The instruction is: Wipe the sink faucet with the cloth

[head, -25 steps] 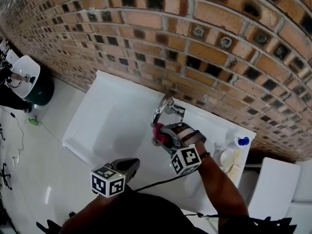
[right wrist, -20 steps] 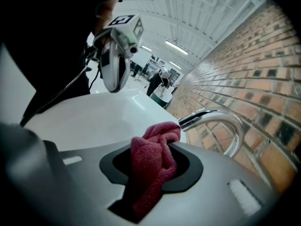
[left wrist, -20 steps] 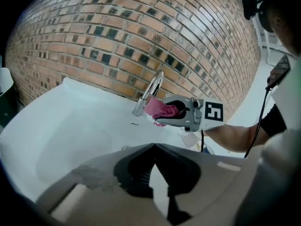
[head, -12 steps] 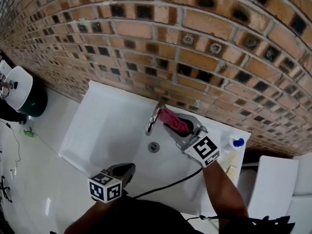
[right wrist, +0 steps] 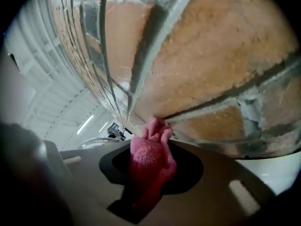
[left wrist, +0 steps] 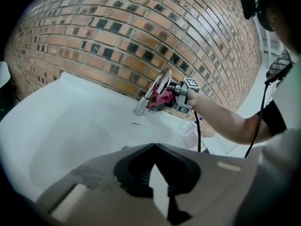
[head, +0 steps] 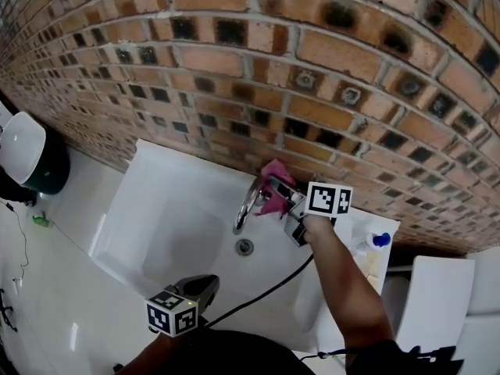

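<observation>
One sink, one faucet, one drain, one pink cloth, one blue-capped bottle, two claws: left claw, right claw.

the right gripper has carried the cloth from 6 o'clock of the faucet, round its 3 o'clock side, up to about 1 o'clock by its base, close against the brick wall. its marker cube has turned to face up, and the forearm reaches further over the sink.

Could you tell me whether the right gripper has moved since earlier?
Yes, the right gripper went from the basin side of the faucet to its wall side.
</observation>
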Tool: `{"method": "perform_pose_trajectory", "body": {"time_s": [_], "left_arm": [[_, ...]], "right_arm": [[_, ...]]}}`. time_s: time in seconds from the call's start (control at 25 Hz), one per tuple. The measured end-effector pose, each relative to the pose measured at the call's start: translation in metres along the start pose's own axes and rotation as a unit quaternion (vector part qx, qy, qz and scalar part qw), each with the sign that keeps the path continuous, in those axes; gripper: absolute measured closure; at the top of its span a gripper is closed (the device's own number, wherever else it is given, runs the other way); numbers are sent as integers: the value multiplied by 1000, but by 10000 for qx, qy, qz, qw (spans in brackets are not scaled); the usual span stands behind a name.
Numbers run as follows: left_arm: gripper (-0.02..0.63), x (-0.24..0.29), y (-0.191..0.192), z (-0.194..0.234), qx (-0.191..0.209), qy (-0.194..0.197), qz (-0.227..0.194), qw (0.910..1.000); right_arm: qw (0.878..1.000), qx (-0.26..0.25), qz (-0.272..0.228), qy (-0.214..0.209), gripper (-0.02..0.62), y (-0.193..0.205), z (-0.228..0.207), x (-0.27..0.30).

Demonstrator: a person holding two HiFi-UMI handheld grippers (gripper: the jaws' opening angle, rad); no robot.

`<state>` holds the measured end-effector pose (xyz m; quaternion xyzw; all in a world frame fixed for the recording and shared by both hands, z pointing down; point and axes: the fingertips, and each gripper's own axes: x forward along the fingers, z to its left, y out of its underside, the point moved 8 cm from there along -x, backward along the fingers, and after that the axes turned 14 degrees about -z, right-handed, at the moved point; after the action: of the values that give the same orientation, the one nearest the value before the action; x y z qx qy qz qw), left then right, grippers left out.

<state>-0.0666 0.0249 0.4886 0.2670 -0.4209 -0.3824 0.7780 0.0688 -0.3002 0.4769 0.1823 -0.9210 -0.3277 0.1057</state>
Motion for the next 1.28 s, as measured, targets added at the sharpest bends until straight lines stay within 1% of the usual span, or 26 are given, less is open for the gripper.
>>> {"method": "perform_pose_trajectory", "body": {"time_s": [0.08,0.24,0.52,0.72,0.88,0.96,1.04,1.08,1.2,1.28], "left_arm": [[603,0,0,3,-50,-13,-18,10000],[603,0,0,10,-81,-53,-41,9999],[603,2,1,9,-136,15,-95,9999],[603,-1,3,8,-141,65,-98,9998],[603,-5,2,6,-130,109,-160,9997],[603,-8,1,5,-111,140,-191,9997],[603,-14,0,4,-81,178,-222,9996],[603,-17,-1,3,-61,193,-237,9995],[603,-26,1,4,2,230,-246,9994],[603,-32,5,4,32,281,-210,9994]], "right_arm": [[9998,-144,124,100,473,5,-5,5],[9994,-270,119,193,474,3,-9,14],[9994,-171,110,264,474,-1,-6,28],[9994,55,-59,335,476,-4,-1,28],[9986,51,-251,458,476,-12,12,22],[9989,-17,-299,369,476,-14,22,21],[9992,-201,-296,148,476,-17,35,24],[9989,-377,-277,103,476,-18,42,24],[9925,-1209,-152,132,476,-21,63,23],[9820,-1881,-12,182,476,-23,78,24]]}}
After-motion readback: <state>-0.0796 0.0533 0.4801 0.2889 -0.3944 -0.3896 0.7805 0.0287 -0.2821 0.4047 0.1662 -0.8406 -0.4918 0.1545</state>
